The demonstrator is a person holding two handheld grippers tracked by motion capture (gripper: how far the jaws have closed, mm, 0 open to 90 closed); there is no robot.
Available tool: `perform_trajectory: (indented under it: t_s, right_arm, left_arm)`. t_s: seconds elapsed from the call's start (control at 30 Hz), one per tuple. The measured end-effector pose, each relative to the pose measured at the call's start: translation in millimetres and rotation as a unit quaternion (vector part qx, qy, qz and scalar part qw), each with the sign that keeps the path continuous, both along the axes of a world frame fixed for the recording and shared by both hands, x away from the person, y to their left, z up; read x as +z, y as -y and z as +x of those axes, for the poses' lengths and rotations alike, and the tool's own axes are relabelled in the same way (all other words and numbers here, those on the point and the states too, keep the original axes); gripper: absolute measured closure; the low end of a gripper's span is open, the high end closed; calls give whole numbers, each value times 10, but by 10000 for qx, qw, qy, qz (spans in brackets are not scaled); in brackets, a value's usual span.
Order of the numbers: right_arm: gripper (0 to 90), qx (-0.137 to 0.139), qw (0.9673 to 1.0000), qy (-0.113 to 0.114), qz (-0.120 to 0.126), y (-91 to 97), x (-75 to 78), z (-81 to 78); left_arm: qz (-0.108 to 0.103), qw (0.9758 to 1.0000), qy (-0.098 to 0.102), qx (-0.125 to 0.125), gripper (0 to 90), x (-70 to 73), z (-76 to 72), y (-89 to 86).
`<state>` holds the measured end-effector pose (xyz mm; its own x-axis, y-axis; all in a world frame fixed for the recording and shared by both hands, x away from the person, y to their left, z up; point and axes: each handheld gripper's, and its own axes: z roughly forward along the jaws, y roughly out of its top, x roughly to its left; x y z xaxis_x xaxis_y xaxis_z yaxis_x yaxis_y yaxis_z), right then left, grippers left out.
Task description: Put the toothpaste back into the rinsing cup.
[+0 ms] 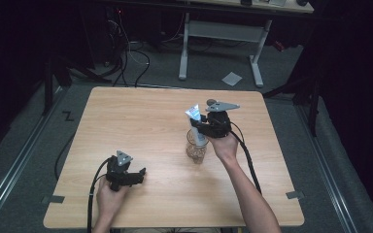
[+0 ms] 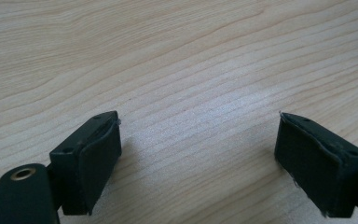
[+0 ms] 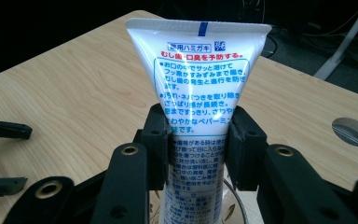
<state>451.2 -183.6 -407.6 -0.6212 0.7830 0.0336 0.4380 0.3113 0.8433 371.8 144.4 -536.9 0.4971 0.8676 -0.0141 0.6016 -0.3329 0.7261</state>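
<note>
Your right gripper (image 3: pixel 196 140) has its jaws clamped on the middle of the toothpaste tube (image 3: pixel 196 70), which stands upright, crimped end up, with its lower end inside the clear glass (image 1: pixel 196 145) near the middle of the wooden table (image 1: pixel 126 116). Whether the tube's cap rests on the glass's bottom is hard to judge from here.

Keep the tube vertical and centred over the rim, and squeeze gently: the tube is soft, glossy plastic that dents and slips, flat and wide at the crimp, rounder lower down. The glass is light, transparent and patterned, so a sideways nudge could tip it; move straight up or down.

Your left gripper (image 2: pixel 198 154) rests low over the bare, pale wood grain with its jaws wide apart and nothing between its matte black pads (image 2: pixel 98 163).
</note>
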Motion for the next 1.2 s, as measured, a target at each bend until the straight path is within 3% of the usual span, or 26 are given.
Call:
perform_trajectory:
  t_s: [1.2]
  right_arm:
    - [636,16,9999,-139,-31,84,-259,-97]
  left_arm:
    - [-11,10000,4,2,148,-1,0,1]
